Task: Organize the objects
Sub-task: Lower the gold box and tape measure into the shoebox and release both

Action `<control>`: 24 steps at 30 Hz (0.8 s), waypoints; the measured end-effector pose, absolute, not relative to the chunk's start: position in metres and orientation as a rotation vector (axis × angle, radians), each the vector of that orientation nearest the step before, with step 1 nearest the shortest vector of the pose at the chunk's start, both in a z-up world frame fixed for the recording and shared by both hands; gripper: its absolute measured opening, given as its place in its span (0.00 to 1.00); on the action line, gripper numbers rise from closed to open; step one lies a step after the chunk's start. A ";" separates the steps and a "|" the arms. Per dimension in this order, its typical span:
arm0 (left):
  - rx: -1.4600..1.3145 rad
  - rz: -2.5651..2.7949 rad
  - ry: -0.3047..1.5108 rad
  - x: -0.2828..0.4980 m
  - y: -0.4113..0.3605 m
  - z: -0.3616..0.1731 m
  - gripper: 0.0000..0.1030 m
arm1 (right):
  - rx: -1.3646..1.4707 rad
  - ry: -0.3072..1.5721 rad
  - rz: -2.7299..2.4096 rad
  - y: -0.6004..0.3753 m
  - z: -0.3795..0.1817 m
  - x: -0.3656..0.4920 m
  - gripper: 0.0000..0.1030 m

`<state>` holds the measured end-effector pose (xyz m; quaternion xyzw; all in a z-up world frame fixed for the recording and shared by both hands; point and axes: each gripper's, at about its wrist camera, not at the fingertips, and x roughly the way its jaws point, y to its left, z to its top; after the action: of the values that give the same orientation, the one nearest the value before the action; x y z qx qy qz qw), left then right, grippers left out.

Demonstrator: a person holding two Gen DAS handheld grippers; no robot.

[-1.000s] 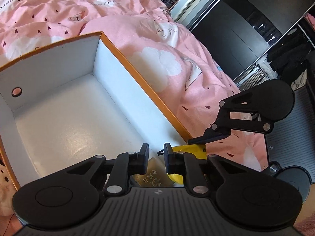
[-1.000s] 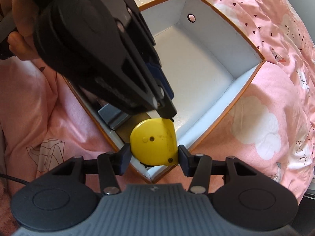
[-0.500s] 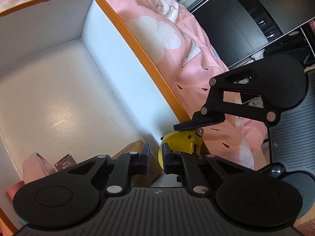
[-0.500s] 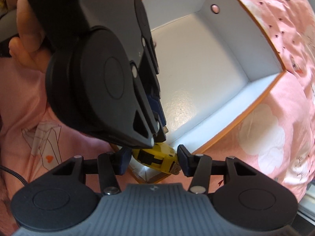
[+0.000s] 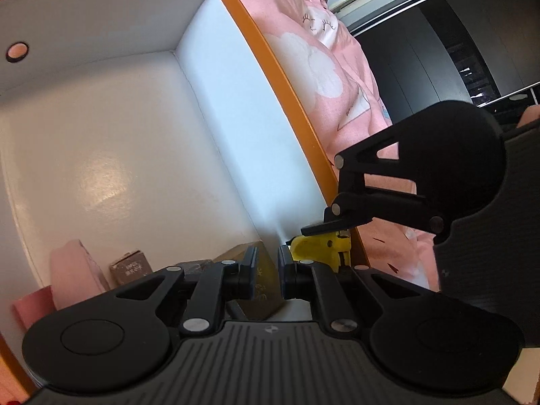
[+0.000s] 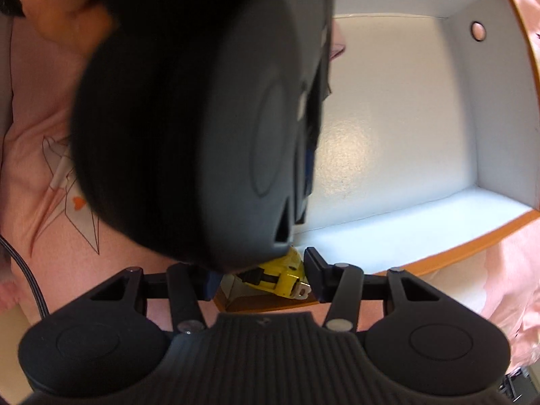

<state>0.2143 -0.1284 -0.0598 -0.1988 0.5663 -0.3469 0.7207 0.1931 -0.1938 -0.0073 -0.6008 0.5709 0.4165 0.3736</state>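
Note:
An orange-rimmed box (image 5: 270,67) with a white inside lies on a pink bedspread; it also shows in the right wrist view (image 6: 455,253). My right gripper (image 6: 261,278) is shut on a yellow tape measure (image 6: 283,275) and holds it at the box's near corner. The tape measure also shows in the left wrist view (image 5: 320,248), under the right gripper's finger (image 5: 324,227). My left gripper (image 5: 268,271) is nearly shut, with a tan box (image 5: 261,280) seen in the narrow gap between its fingers. The left gripper's body blocks most of the right wrist view.
Inside the box's near end lie a pink block (image 5: 74,270) and a small brown carton (image 5: 130,266). The pink bedspread (image 5: 320,77) surrounds the box. A dark wardrobe (image 5: 438,50) stands beyond the bed. A black cable (image 6: 23,270) runs at the left.
Both grippers have dropped lower into the box's near corner. The tape measure has gone down with the right gripper. The left gripper now fills most of the right wrist view.

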 end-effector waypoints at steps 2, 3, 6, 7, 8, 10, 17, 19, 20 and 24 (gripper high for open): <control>-0.415 -0.739 1.244 0.214 -0.121 -0.055 0.13 | -1.562 1.483 1.090 -0.189 -0.011 0.194 0.50; -0.393 -0.716 1.244 0.213 -0.118 -0.054 0.13 | -1.575 1.494 1.099 -0.187 -0.012 0.194 0.50; -0.356 -0.683 1.227 0.210 -0.110 -0.052 0.07 | -1.597 1.533 1.123 -0.183 -0.015 0.197 0.50; -0.338 -0.666 1.211 0.208 -0.107 -0.050 0.07 | -1.603 1.543 1.127 -0.182 -0.016 0.198 0.50; -0.315 -0.651 1.187 0.205 -0.104 -0.046 0.09 | -1.608 1.549 1.129 -0.181 -0.016 0.199 0.50; -0.307 -0.624 1.147 0.201 -0.095 -0.040 0.15 | -1.626 1.552 1.131 -0.180 -0.017 0.198 0.51; -0.278 -0.626 1.062 0.186 -0.069 -0.018 0.15 | -1.717 1.543 1.153 -0.175 -0.026 0.190 0.51; -0.272 -0.613 1.050 0.182 -0.063 -0.012 0.15 | -1.766 1.549 1.160 -0.173 -0.033 0.186 0.51; -0.272 -0.604 1.047 0.180 -0.061 -0.010 0.15 | -1.785 1.557 1.162 -0.171 -0.037 0.185 0.51; -0.289 -0.555 1.040 0.176 -0.046 -0.009 0.17 | -1.808 1.594 1.165 -0.167 -0.046 0.186 0.52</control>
<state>0.1757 -0.0456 -0.0092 -0.1360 0.4887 -0.2609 0.8214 0.1858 -0.1672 -0.0460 -0.6572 0.5795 0.4234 0.2303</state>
